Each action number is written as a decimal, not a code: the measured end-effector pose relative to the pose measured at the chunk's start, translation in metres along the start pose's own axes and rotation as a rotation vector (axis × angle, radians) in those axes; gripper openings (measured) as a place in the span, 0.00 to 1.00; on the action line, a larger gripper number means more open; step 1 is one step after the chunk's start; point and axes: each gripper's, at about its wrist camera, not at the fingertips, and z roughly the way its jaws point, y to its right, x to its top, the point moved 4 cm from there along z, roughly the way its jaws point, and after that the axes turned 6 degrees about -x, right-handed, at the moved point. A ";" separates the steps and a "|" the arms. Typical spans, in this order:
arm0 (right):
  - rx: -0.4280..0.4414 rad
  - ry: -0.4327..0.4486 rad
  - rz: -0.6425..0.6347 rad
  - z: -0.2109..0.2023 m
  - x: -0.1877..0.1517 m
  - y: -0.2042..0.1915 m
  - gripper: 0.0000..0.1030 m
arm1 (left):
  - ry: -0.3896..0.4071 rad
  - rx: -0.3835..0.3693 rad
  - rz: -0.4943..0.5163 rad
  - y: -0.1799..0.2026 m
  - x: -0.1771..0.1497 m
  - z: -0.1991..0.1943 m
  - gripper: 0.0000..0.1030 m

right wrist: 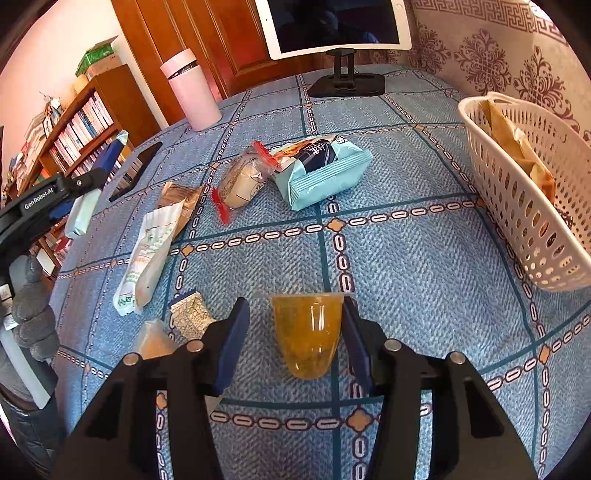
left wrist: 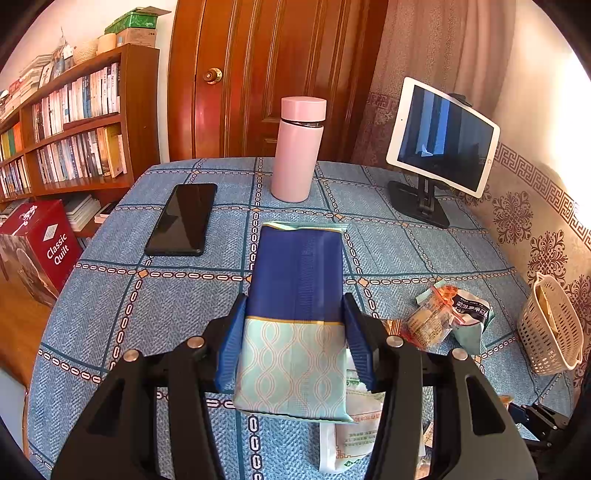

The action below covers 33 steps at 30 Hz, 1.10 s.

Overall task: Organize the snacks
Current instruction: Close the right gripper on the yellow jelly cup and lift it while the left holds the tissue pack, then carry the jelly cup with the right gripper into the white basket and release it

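Gripping blue-and-teal snack packet (left wrist: 295, 317), left gripper (left wrist: 295, 332) clamps its sides, long axis running straight ahead. Right gripper (right wrist: 295, 332): orange jelly cup (right wrist: 308, 332) between jaws, right pad touching, left gap remaining. White basket (right wrist: 524, 206) ahead-right, nearer right hand.

bright daylight, sharp, fisheye-warped edges

1. The tablet (right wrist: 334, 26) is cut off by the top edge in the right wrist view.
2. The basket (right wrist: 532, 221) runs past the right edge; its contents are only partly visible.
3. The white packet (left wrist: 354, 428) lies partly hidden under the blue packet (left wrist: 295, 295).
4. Book titles on the bookshelf (left wrist: 74, 122) are too small to read.
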 end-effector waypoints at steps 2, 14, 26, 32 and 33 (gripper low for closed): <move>-0.023 0.013 -0.030 0.000 -0.001 -0.003 0.39 | -0.003 0.003 -0.002 -0.001 -0.001 0.001 0.51; 0.013 0.120 0.005 -0.037 0.012 0.014 0.34 | 0.005 0.012 0.017 0.007 0.000 0.000 0.51; -0.003 0.274 0.123 -0.090 0.031 0.065 0.34 | 0.005 -0.011 0.070 0.043 -0.003 -0.014 0.51; -0.067 0.337 0.200 -0.109 0.039 0.113 0.34 | 0.007 -0.039 0.109 0.074 -0.003 -0.018 0.51; -0.076 0.341 0.214 -0.110 0.040 0.121 0.34 | 0.007 -0.043 0.116 0.079 -0.003 -0.019 0.51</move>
